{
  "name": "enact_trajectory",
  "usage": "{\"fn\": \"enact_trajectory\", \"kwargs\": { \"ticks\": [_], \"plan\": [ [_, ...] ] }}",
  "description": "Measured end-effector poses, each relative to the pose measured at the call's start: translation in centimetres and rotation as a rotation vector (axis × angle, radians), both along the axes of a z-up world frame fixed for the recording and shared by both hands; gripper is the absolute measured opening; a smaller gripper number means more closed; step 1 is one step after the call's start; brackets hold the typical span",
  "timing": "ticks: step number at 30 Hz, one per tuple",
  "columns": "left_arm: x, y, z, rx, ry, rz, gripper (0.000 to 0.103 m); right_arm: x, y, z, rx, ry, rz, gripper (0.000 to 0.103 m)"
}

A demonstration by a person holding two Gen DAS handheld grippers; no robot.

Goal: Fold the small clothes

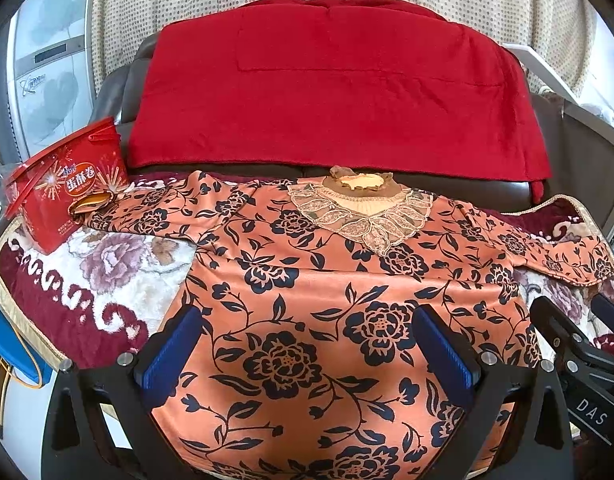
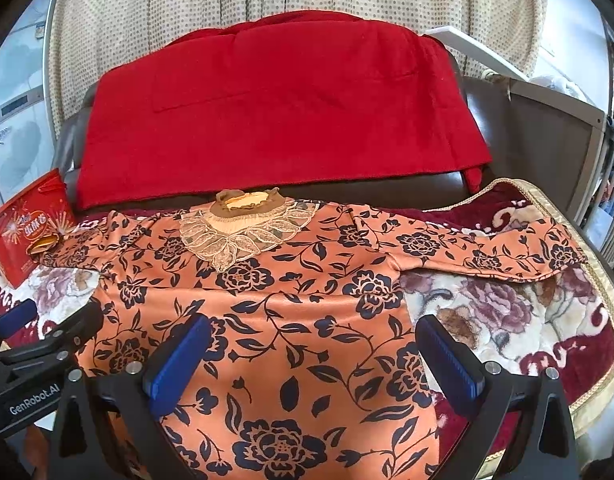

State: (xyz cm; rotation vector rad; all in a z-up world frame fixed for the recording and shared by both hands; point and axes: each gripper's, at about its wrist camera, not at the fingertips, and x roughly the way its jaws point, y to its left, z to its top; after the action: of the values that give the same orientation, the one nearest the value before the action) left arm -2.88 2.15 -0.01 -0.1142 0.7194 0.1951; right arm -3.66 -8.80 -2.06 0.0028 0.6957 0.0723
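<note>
An orange top with dark floral print (image 1: 307, 292) (image 2: 291, 292) lies flat, front up, both sleeves spread sideways. Its lace collar (image 1: 363, 208) (image 2: 243, 228) points away from me. My left gripper (image 1: 307, 344) hovers open over the lower body of the top, blue pads wide apart, nothing between them. My right gripper (image 2: 311, 356) is open too, above the top's lower right part, its right finger (image 2: 451, 360) past the garment's side edge. Each gripper shows in the other's view: the right gripper (image 1: 579, 340) at the right edge, the left gripper (image 2: 39, 340) at the left edge.
The top rests on a plush flowered blanket (image 1: 107, 272) (image 2: 507, 304). A red snack box (image 1: 63, 196) (image 2: 23, 224) stands at the left, touching the left sleeve cuff. Behind, a red cloth (image 1: 331, 88) (image 2: 275, 112) drapes a dark sofa back; dotted curtains hang beyond.
</note>
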Motion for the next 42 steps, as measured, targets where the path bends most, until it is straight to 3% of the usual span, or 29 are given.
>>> {"fn": "enact_trajectory", "kwargs": {
  "ticks": [35, 42],
  "plan": [
    [0.1, 0.3, 0.2, 0.015, -0.002, 0.011, 0.103, 0.1, 0.4, 0.1, -0.007, -0.046, 0.018, 0.103],
    [0.7, 1.2, -0.9, -0.033, 0.01, 0.014, 0.103, 0.5, -0.2, -0.1, -0.008, -0.036, 0.035, 0.103]
  ]
}}
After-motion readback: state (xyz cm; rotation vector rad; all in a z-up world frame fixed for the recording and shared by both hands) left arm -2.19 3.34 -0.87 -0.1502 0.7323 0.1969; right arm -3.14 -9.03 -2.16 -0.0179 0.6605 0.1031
